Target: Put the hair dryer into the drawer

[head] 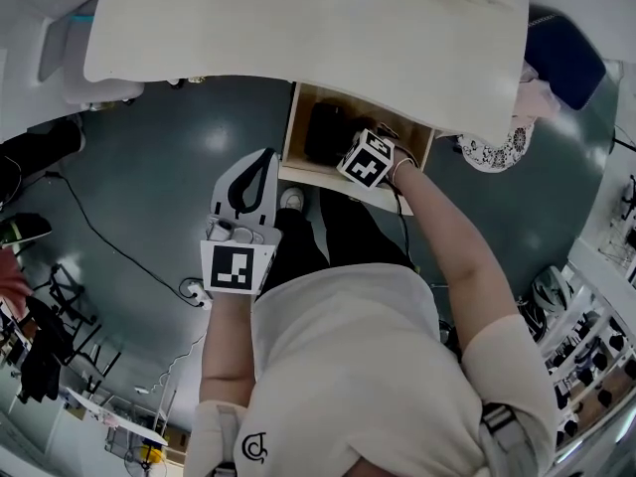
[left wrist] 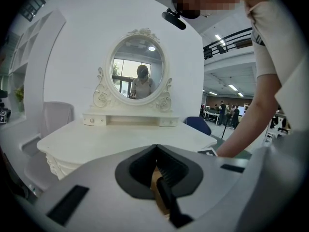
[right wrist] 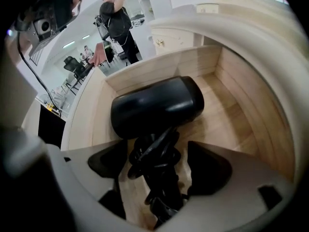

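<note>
A: Status on hair dryer [right wrist: 154,105]?
B: Lying in drawer [right wrist: 241,110]; right gripper [right wrist: 157,170] sitting unclenched around its handle [right wrist: 163,195], left gripper [left wrist: 157,172] idling clenched, empty. Wrapped cord [right wrist: 152,151] risking snagging a jaw on pullout.

White T-shirt [head: 368,366] — small black logo [head: 255,449], black trousers [head: 333,232], white shoe [head: 291,199]

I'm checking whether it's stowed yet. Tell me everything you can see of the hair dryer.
The hair dryer is glossy black, plastic-looking: a rounded barrel and a handle wound in its own cord. It lies inside the open pale-wood drawer. The right tongs straddle its handle, jaws apart, wood showing on both sides.
</note>
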Demonstrator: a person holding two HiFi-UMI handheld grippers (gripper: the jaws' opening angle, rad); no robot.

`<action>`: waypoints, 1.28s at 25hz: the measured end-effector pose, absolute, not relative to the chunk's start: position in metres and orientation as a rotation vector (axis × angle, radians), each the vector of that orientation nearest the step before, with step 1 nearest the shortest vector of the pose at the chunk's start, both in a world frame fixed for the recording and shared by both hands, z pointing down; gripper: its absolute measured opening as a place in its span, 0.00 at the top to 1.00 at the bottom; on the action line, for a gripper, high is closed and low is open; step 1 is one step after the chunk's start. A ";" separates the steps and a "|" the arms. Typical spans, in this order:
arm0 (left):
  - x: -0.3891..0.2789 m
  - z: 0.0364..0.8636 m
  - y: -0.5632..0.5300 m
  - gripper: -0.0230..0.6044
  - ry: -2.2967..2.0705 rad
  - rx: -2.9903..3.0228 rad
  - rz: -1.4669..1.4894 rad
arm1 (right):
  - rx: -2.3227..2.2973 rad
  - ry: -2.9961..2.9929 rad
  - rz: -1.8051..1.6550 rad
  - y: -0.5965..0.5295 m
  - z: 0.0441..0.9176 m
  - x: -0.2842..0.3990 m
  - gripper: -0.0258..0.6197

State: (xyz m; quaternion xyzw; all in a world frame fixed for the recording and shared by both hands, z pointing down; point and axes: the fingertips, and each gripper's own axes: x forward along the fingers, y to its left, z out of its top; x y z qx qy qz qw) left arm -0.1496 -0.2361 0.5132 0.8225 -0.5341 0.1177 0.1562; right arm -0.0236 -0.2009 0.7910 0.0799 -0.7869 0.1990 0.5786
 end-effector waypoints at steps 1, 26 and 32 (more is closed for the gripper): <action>-0.149 0.512 -0.234 0.94 -1.524 2.369 0.353 | 0.195 -1.843 0.464 -0.201 0.788 -0.022 0.34; -0.113 0.409 -0.247 0.94 -1.479 2.714 0.280 | 0.999 -2.505 0.158 -0.254 0.491 -0.019 0.95; -0.111 0.383 -0.250 0.94 -1.456 2.778 0.288 | 1.186 -2.641 0.013 -0.251 0.413 -0.008 0.95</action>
